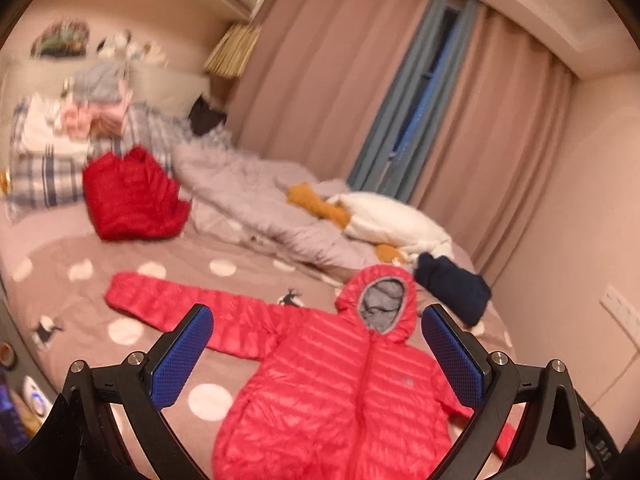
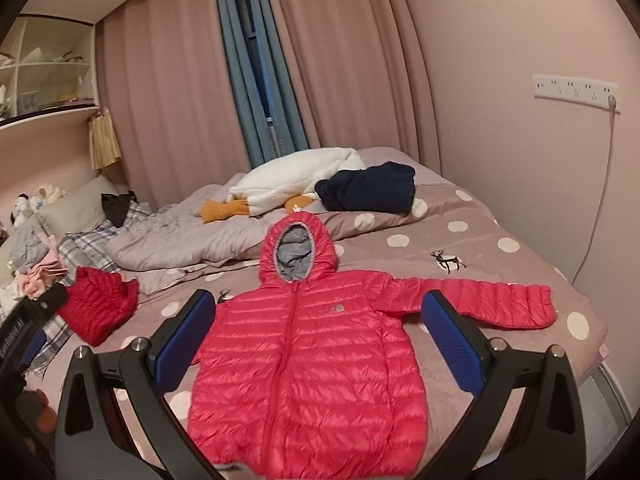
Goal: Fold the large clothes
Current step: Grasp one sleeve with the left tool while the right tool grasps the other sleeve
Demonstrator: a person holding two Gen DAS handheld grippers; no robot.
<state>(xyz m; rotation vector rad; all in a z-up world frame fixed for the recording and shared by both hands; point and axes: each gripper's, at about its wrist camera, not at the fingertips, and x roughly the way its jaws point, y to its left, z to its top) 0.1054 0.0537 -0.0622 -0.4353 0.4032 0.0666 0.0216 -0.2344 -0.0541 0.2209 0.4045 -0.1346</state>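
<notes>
Bed (image 2: 472,236) with polka-dot cover carries: 1 pink hooded jacket (image 2: 316,364) laid flat, 1 folded red jacket (image 2: 100,308), 1 navy garment (image 2: 368,192), 1 crumpled grey quilt (image 2: 180,240), 1 white plush (image 2: 296,176).

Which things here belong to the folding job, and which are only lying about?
For the job:
- pink-red quilted hooded jacket, spread flat
- left gripper, open
- right gripper, open

Lying about:
- dark red puffy jacket
- navy bundled garment
- white plush goose

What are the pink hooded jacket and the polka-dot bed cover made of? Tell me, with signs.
Pink hooded quilted jacket: probably thin nylon or polyester shell over puffy filling, judging by its slight sheen and narrow stitched channels; grey hood lining looks softer.
Mauve polka-dot bed cover: matte, soft woven or brushed fabric, no shine; exact fibre unclear.
</notes>
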